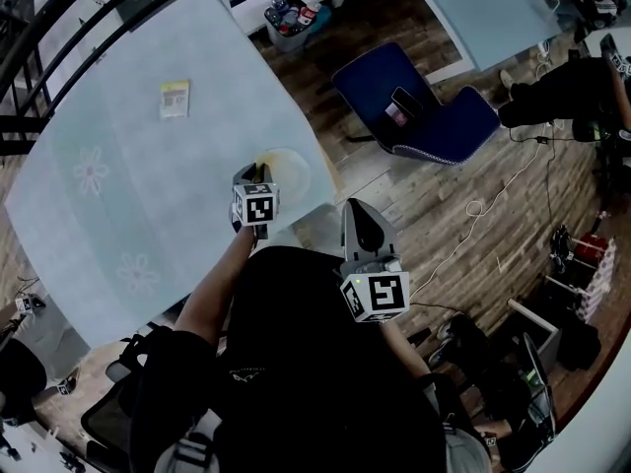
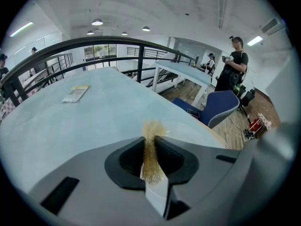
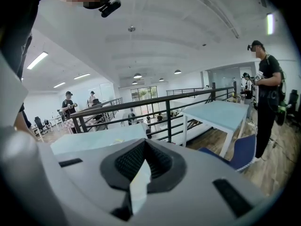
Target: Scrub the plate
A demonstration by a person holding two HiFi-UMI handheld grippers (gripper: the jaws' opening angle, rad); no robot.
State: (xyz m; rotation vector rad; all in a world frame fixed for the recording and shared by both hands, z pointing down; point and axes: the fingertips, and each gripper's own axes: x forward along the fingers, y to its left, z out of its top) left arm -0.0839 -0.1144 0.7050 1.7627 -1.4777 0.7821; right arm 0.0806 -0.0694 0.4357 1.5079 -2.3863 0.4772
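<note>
Here, the round pale plate (image 1: 292, 170) lies flat on the light blue table (image 1: 148, 185), close to its edge and just in front of the left gripper (image 1: 254, 175), whose jaws are clenched on a golden wiry scrubbing pad (image 2: 150, 157). The right gripper (image 3: 142, 147) hangs beside the table, its jaws closed on nothing. The plate looks stiff, smooth and probably breakable. It may slide under scrubbing, so I would pinch its rim to steady it.

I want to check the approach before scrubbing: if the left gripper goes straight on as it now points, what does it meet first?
Probably the plate: the left gripper, shut on a golden scrubber, points at it on the table. How far above it hangs is unclear.
</note>
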